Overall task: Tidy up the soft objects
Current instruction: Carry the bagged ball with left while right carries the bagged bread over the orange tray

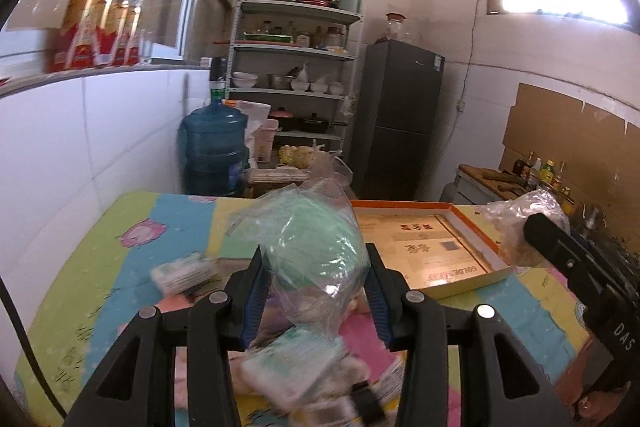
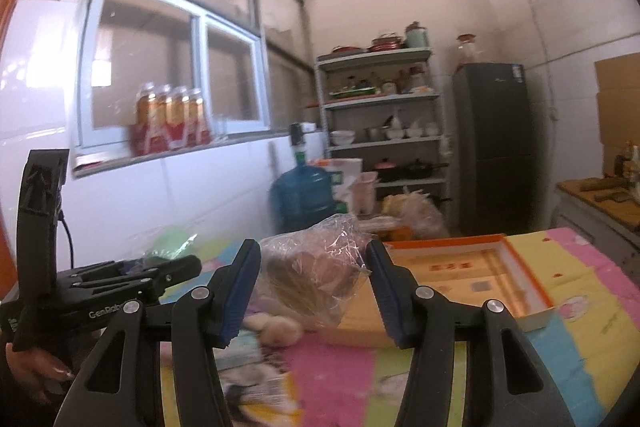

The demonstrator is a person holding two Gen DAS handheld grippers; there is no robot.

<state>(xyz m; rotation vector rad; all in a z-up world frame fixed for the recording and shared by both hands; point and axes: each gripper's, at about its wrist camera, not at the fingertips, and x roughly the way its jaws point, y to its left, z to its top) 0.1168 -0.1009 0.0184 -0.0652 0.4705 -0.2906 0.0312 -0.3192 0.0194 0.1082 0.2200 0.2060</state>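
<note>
**Both tools loaded, bags above the worktop**

The green toy (image 1: 316, 243), sealed in a clear bag, sits between the blue pads of the left tool (image 1: 316, 291). The pads press on the bag from both sides at a narrow gap, and the bag is clear of the worktop (image 1: 80, 267).

The brown toy (image 2: 316, 275), also in a clear bag, sits between the pads of the right tool (image 2: 312, 291). The jaws stand about half open; the left pad touches the bag, and contact at the right pad is not clear. The bag hangs above the worktop.

The orange-rimmed tray (image 1: 460, 255) lies on the worktop just ahead and to the right of both bags. Its floor carries no toy. Blurred packets (image 1: 184, 271) and a pale plush (image 2: 276, 327) lie on the patterned cover below the tools.

A hand (image 2: 36, 371) grips the left tool at the lower left of the right wrist view. Behind the worktop stand a water jug (image 1: 214, 147), a shelf rack (image 1: 296, 75) and a dark fridge (image 1: 400, 115).
</note>
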